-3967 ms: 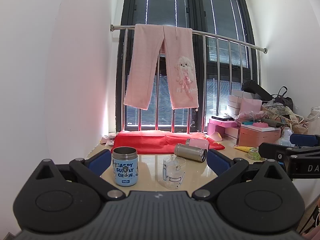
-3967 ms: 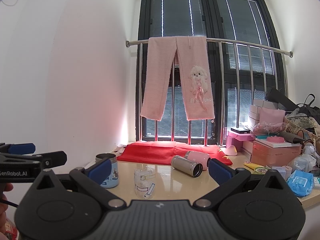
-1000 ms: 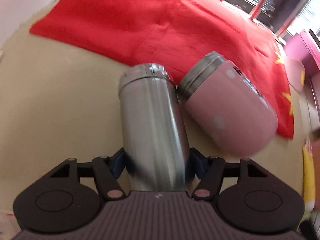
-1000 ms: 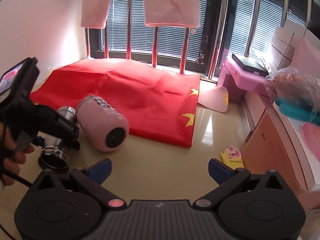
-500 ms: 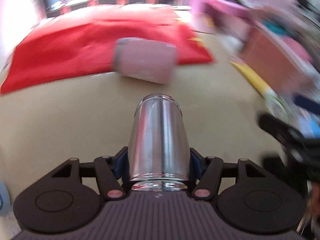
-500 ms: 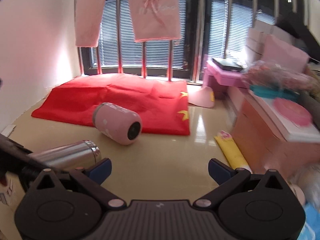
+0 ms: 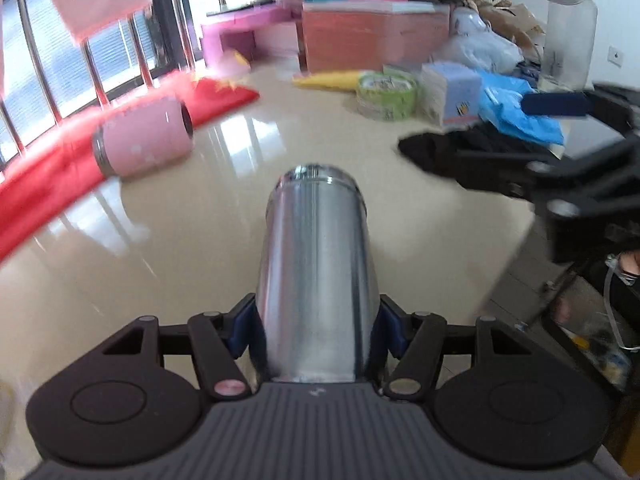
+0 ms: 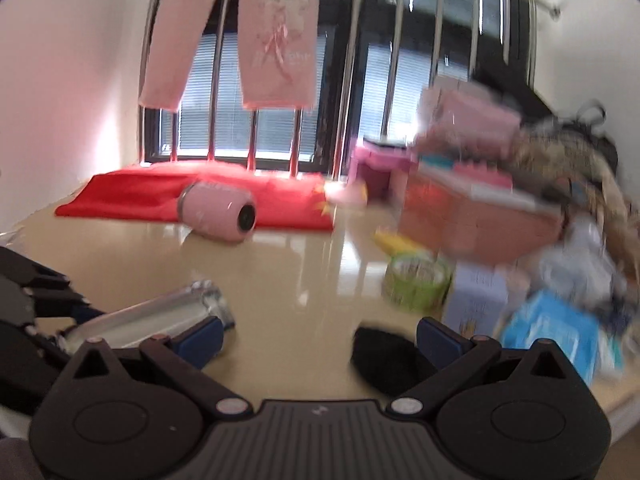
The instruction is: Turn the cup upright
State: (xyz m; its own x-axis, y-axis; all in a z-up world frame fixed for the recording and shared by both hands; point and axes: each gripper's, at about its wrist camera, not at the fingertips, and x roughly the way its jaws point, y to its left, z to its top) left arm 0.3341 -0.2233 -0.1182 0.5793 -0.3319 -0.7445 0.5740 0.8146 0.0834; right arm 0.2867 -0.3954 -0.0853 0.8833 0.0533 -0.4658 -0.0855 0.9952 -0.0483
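**Steel cup lifted clear and swung toward the worktop's open side**

Swung away from the red cloth since half a second ago, the left hand-held gripper (image 7: 316,334) now carries the steel cup (image 7: 316,264) out over bare worktop (image 7: 140,280), its blue pads clamped on either side of the cup's body near one end. The cup lies roughly level, pointing straight ahead of the gripper and held off the surface, so it is not yet upright.

Ahead and to the left of it, the pink cup (image 7: 142,142) lies on its side at the edge of the red cloth (image 7: 36,184). Ahead and to the right, the right hand-held gripper (image 8: 320,338) waits with its jaws wide and nothing between them, a black object (image 8: 384,354) on the worktop just before it.

The cup looks rigid, polished and probably slippery, with some weight for its size. Gripped so near one end, it may pivot in the pads; a hold nearer mid-body would seem steadier while tipping it onto its base.
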